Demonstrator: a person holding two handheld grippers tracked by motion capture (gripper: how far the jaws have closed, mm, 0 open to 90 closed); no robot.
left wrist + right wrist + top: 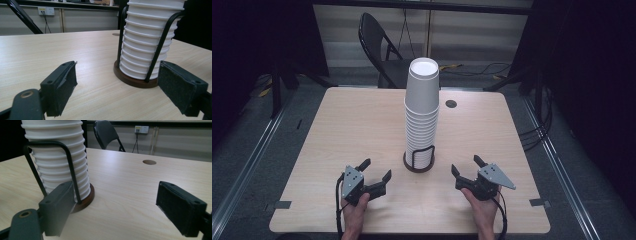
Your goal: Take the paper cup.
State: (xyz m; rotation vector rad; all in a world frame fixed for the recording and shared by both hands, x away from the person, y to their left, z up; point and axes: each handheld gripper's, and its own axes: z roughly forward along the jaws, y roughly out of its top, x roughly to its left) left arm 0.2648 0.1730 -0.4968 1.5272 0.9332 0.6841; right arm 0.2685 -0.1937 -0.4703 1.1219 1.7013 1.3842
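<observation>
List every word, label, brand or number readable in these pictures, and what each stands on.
None can be read. The stack of white paper cups, its wire holder, the table, both grippers and the wall socket show no legible print.

A light wood-grain table (357, 130) with rounded corners stands on a grey floor (257, 150); a round cable hole (451, 104) lies near its far edge. Strips of grey tape (282, 204) mark the floor by the table's near corners. A black folding chair (379, 47) stands just beyond the far edge. Behind it runs a pale panelled wall (87, 20) carrying a white socket plate (141, 129) with dark cables hanging from it. Loose cables (477, 70) lie on the floor near the wall. Both flanks of the scene fall into deep shadow.
</observation>
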